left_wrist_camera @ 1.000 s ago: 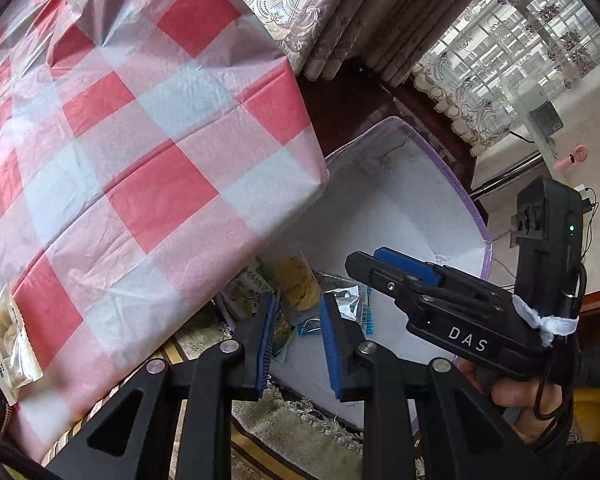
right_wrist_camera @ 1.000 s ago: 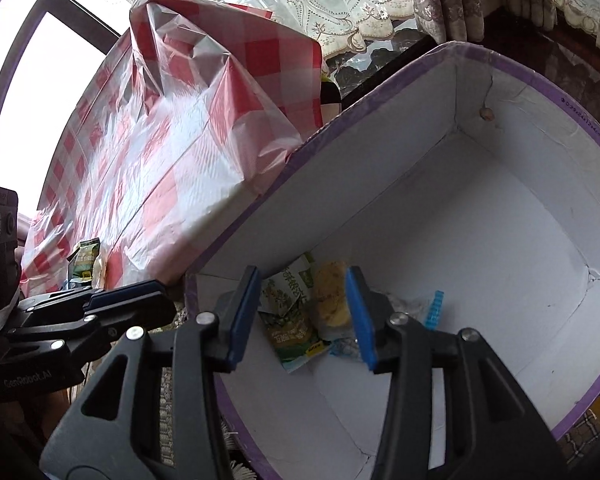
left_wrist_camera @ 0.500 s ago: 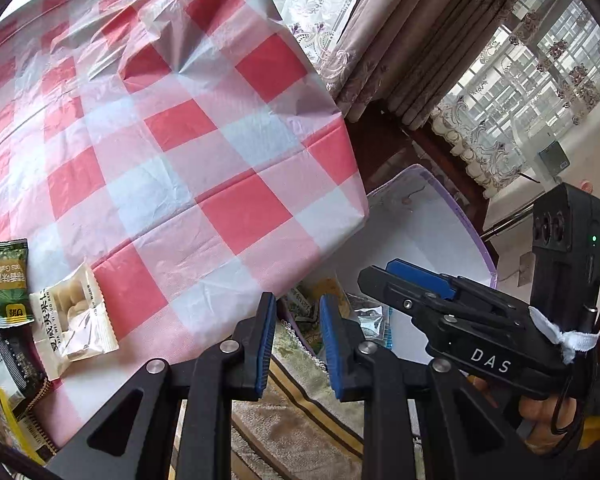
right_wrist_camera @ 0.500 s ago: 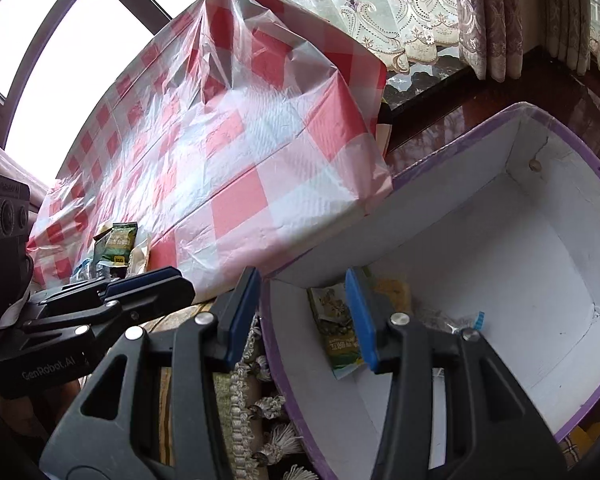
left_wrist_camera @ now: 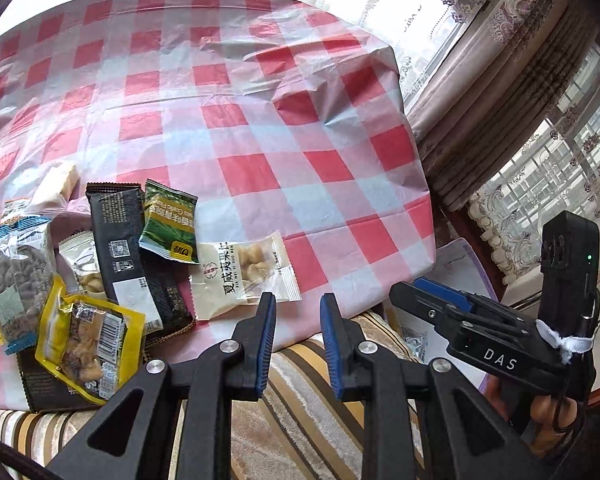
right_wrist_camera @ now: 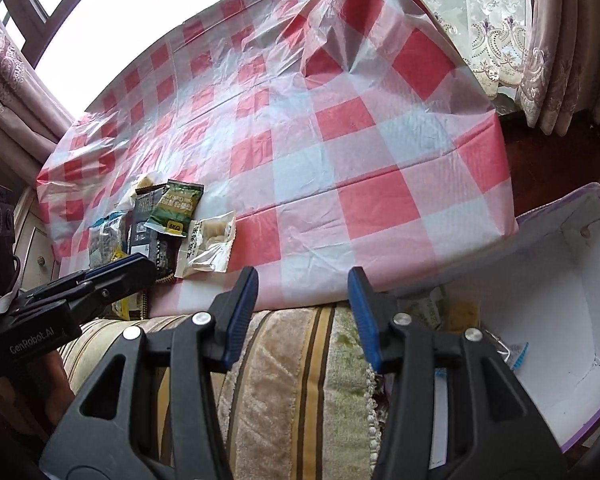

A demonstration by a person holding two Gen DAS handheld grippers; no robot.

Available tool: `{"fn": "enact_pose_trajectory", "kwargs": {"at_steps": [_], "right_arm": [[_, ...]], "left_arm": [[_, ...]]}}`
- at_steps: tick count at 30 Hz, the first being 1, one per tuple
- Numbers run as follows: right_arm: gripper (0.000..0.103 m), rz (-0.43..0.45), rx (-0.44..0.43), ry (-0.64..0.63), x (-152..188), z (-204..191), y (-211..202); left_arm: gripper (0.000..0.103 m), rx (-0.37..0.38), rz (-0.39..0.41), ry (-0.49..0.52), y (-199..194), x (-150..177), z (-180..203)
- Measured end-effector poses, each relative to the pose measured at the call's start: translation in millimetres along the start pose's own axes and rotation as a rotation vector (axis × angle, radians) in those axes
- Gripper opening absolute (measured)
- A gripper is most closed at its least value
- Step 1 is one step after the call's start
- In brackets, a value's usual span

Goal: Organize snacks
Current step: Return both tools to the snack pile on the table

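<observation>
Several snack packets lie at the near left of the red-and-white checked tablecloth (left_wrist_camera: 236,128): a clear-white nut packet (left_wrist_camera: 244,276), a green packet (left_wrist_camera: 170,222), a black bar (left_wrist_camera: 122,256), a yellow packet (left_wrist_camera: 88,340). My left gripper (left_wrist_camera: 298,304) is open and empty, just in front of the clear-white packet, over the striped cushion edge. My right gripper (right_wrist_camera: 302,280) is open and empty, to the right, above the cushion. The white purple-rimmed box (right_wrist_camera: 572,280) at the right holds several packets (right_wrist_camera: 432,308).
A striped cushion (right_wrist_camera: 300,380) runs along the table's near edge. Curtains (left_wrist_camera: 512,92) and a window stand behind and to the right. The box sits low beside the table's right corner. The other gripper shows in each view (left_wrist_camera: 480,328).
Both grippers have lifted out of the box and swung left and up toward the table. The snack pile has come into view. Both stayed open and empty.
</observation>
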State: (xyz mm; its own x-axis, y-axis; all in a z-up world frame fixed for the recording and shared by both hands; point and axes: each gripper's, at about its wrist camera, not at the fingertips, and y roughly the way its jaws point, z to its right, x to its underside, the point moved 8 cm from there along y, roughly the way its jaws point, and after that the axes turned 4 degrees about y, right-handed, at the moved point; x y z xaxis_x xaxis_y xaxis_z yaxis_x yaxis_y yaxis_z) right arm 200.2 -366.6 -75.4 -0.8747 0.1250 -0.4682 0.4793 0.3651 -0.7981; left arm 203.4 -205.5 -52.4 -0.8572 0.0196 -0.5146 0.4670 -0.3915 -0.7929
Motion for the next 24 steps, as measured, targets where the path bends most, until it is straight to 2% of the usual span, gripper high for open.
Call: {"fn": "enact_pose_trajectory", "kwargs": {"at_steps": [4, 6, 8, 10, 14, 20, 24], "right_arm": [[0.051, -0.010, 0.050, -0.070, 0.7, -18.7, 3.3], [0.056, -0.018, 0.084, -0.102, 0.3, -26.1, 6.8], [0.066, -0.020, 0.106, -0.120, -0.7, -32.7, 9.7], [0.068, -0.023, 0.110, -0.141, -0.9, -40.5, 11.3], [0.081, -0.044, 0.098, -0.158, 0.0, -56.2, 21.8], [0.081, -0.103, 0.098, -0.203, 6.2, -80.5, 47.0], [0.081, -0.133, 0.112, -0.235, 10.6, -91.1, 61.8]], "left_arm": [[0.024, -0.011, 0.060, -0.107, -26.4, 8.0, -38.4], [0.024, -0.021, 0.081, -0.165, -38.4, 14.3, -59.5], [0.024, -0.033, 0.100, -0.220, -50.3, 21.5, -79.9], [0.024, -0.052, 0.113, -0.265, -60.5, 28.3, -99.2], [0.025, -0.079, 0.126, -0.338, -74.0, 39.2, -132.9], [0.038, -0.074, 0.140, -0.436, -81.2, 47.9, -170.3], [0.039, -0.095, 0.133, -0.446, -79.6, 44.9, -182.3]]}}
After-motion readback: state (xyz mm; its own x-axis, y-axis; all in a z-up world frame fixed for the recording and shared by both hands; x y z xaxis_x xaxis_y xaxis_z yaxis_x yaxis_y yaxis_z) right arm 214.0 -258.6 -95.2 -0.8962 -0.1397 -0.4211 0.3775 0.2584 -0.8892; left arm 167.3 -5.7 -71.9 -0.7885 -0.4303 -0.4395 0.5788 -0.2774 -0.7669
